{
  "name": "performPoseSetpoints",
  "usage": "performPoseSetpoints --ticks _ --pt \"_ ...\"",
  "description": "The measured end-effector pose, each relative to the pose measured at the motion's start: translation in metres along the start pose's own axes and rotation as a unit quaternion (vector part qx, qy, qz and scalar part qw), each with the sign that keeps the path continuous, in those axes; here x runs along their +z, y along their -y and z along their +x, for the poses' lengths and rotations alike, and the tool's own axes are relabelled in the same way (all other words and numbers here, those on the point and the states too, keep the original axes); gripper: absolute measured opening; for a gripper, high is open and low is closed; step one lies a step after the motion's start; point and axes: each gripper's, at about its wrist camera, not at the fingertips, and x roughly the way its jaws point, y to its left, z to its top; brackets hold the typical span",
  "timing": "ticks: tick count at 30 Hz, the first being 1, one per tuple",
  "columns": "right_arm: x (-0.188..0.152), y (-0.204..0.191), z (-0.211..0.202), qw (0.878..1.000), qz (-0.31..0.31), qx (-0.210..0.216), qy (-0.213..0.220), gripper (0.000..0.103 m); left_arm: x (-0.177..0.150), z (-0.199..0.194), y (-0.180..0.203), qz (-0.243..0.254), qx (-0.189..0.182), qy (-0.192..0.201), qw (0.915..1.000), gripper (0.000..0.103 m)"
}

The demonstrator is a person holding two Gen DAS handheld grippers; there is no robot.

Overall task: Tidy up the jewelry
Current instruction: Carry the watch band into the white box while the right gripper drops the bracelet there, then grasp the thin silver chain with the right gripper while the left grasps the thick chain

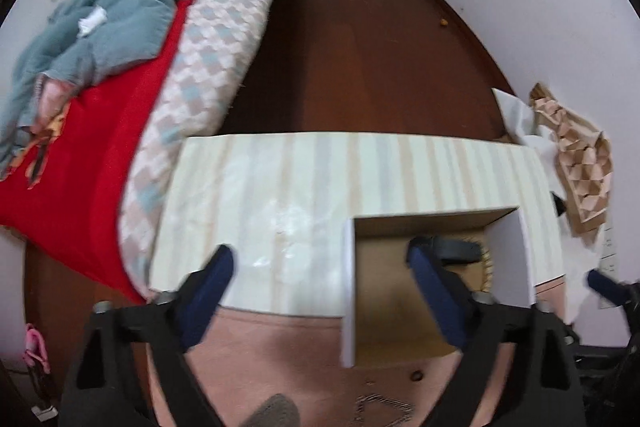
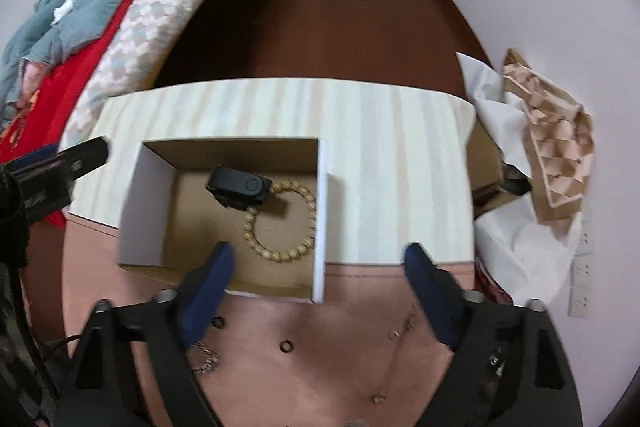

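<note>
An open cardboard box (image 2: pixel 144 203) with white walls stands on the striped table; it also shows in the left wrist view (image 1: pixel 349 287). Inside lie a black watch (image 2: pixel 240 189) and a wooden bead bracelet (image 2: pixel 280 223). On the pink mat (image 2: pixel 320 367) in front lie a dark ring (image 2: pixel 286 347), a thin chain necklace (image 2: pixel 394 335) and a chain bracelet (image 2: pixel 206 359). My right gripper (image 2: pixel 320 263) is open and empty over the box's front edge. My left gripper (image 1: pixel 320 263) is open and empty above the box's left wall.
A striped tabletop (image 2: pixel 380 155) lies beyond the mat. A bed with red and teal bedding (image 1: pixel 100 67) stands at left. Crumpled paper and brown honeycomb packing (image 2: pixel 552 147) lie at right by the wall. Dark wooden floor (image 1: pixel 360 47) lies beyond.
</note>
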Motion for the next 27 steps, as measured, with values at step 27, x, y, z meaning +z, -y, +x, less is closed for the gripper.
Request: performPoseSetpoints --ticks 27 --pt "-0.065 0.001 -0.115 0.994 0.018 -0.025 0.101 0.100 -0.074 -0.123 0.009 0.012 0.032 0.112 0.9931 0.100"
